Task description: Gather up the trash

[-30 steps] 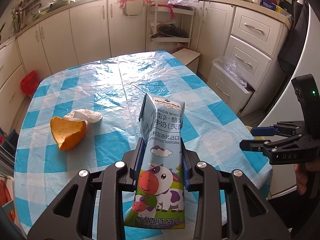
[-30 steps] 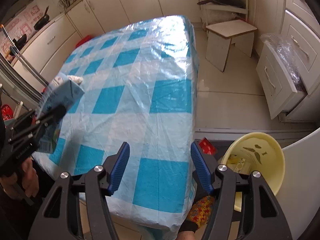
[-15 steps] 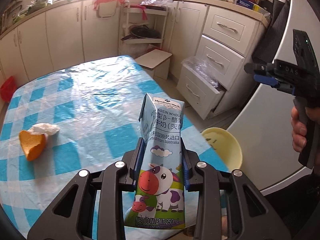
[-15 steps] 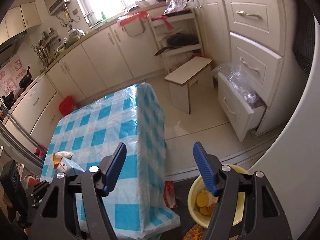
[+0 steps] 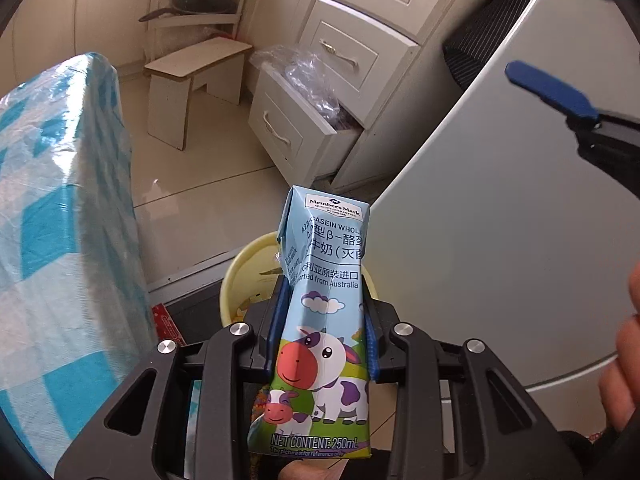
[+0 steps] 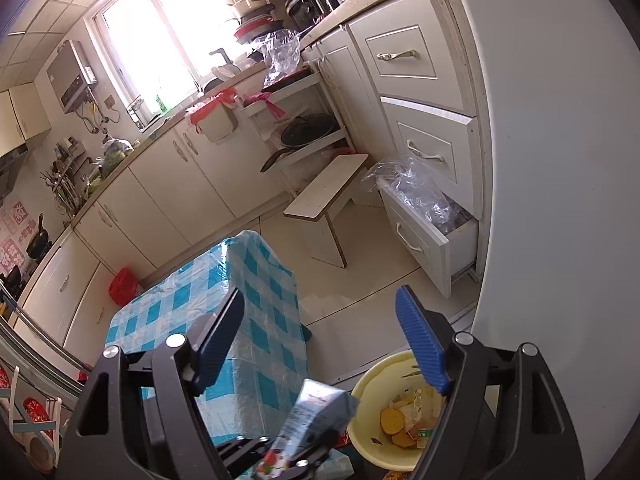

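My left gripper (image 5: 322,320) is shut on a light blue milk carton (image 5: 320,320) with a cartoon cow, held upright beyond the table's edge, above the near rim of a yellow bin (image 5: 244,276) on the floor. In the right wrist view the carton (image 6: 310,420) sits low in the frame beside the yellow bin (image 6: 372,432), which holds orange peel and scraps. My right gripper (image 6: 320,340) is open and empty, held high; one of its blue fingertips (image 5: 548,92) shows at the upper right of the left wrist view.
The table with a blue checked cloth (image 5: 60,220) stands at the left. A grey fridge side (image 5: 500,220) rises right of the bin. An open drawer with plastic bags (image 5: 304,120) and a small wooden stool (image 5: 192,76) stand on the floor beyond.
My left gripper has swung right with the carton, off the table and over the yellow bin. My right gripper has lifted and tilted upward, staying open.
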{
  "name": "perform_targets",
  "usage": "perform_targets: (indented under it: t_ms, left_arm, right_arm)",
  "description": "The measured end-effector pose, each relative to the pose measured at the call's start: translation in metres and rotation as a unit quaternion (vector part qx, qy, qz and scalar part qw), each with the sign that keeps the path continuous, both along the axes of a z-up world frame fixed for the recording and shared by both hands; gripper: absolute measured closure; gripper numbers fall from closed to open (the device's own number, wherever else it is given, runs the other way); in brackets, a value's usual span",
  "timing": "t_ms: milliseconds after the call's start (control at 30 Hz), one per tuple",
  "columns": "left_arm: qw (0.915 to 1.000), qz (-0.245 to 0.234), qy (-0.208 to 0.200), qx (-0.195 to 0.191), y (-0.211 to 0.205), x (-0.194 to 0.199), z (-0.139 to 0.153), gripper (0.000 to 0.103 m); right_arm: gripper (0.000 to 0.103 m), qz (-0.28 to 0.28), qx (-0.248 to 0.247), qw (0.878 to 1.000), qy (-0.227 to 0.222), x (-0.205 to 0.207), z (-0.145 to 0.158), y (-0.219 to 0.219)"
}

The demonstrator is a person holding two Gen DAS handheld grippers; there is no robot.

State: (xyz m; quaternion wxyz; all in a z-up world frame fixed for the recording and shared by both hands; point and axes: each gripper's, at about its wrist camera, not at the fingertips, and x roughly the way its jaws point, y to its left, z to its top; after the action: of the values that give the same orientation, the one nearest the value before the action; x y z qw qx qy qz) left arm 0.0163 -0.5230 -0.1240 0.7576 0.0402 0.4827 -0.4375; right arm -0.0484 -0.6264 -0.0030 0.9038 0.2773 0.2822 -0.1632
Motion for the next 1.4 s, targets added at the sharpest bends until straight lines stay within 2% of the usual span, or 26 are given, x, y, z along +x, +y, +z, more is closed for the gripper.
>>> perform_targets:
  t_ms: [100,167,200,233,333,467,567,667,767,867,933,1000,1100,1167,1233,1333,1400]
  left_arm:
    - [0.9997,0.000,0.008,0.024,-0.026,0.001,-0.021,0.072]
    - [0.9989,0.000,0.019,0.044,-0.041,0.002,-0.034,0.062]
    - [0.9984,0.002,0.022,0.053,-0.044,0.002,-0.039,0.050]
    - [0.9982,0.002,0.027,0.054,-0.046,0.001,-0.043,0.043]
    - [0.9982,-0.006,0.022,0.056,-0.043,-0.004,-0.047,0.035]
    - [0.9961,-0.045,-0.018,0.074,-0.027,-0.026,-0.050,0.031]
    - [0.9902,-0.092,-0.054,0.091,-0.007,-0.052,-0.058,0.029]
    - [0.9749,-0.159,-0.103,0.117,0.028,-0.094,-0.073,0.027]
    - [0.9432,-0.226,-0.176,0.168,0.070,-0.139,-0.104,0.027]
    - [0.9101,-0.265,-0.216,0.234,0.112,-0.161,-0.146,0.027]
    - [0.8935,-0.272,-0.230,0.274,0.136,-0.160,-0.174,0.027]
    - [0.8732,-0.271,-0.253,0.317,0.155,-0.151,-0.203,0.027]
    - [0.8490,-0.241,-0.255,0.395,0.183,-0.118,-0.253,0.027]
    - [0.8437,-0.204,-0.232,0.439,0.196,-0.090,-0.280,0.027]
    - [0.8442,-0.150,-0.206,0.472,0.207,-0.058,-0.299,0.027]
    - [0.8531,-0.076,-0.159,0.491,0.222,-0.015,-0.317,0.027]
    - [0.8626,-0.032,-0.125,0.489,0.231,0.007,-0.325,0.027]
  right_arm:
    - [0.028,0.000,0.006,1.000,-0.005,-0.004,0.001,-0.005]
    - [0.028,0.001,0.011,1.000,-0.006,-0.003,0.000,-0.008]
    - [0.028,0.001,0.012,1.000,-0.006,-0.003,0.000,-0.008]
    - [0.028,0.002,0.011,1.000,-0.007,-0.003,0.000,-0.008]
    - [0.028,0.001,0.016,1.000,-0.007,-0.003,0.000,-0.008]
    - [0.026,0.001,0.015,1.000,-0.009,-0.004,0.002,-0.008]
    - [0.025,0.004,0.013,1.000,-0.008,-0.002,0.002,-0.006]
    - [0.024,0.008,0.014,1.000,-0.003,0.001,0.001,-0.004]
    - [0.024,0.010,0.019,1.000,-0.004,0.000,0.000,-0.004]
    - [0.024,0.011,0.024,1.000,-0.006,0.000,0.000,-0.004]
    - [0.024,0.013,0.025,1.000,-0.007,-0.001,0.000,-0.003]
    - [0.024,0.015,0.023,1.000,-0.008,-0.002,0.001,-0.001]
    - [0.024,0.018,0.021,1.000,-0.007,0.001,0.002,0.001]
    - [0.024,0.021,0.020,1.000,-0.006,0.002,0.001,0.002]
    - [0.024,0.025,0.026,0.999,-0.006,0.002,0.000,0.003]
    - [0.024,0.030,0.048,0.998,-0.011,0.000,-0.004,0.004]
    - [0.024,0.036,0.076,0.996,-0.021,-0.003,-0.006,0.002]
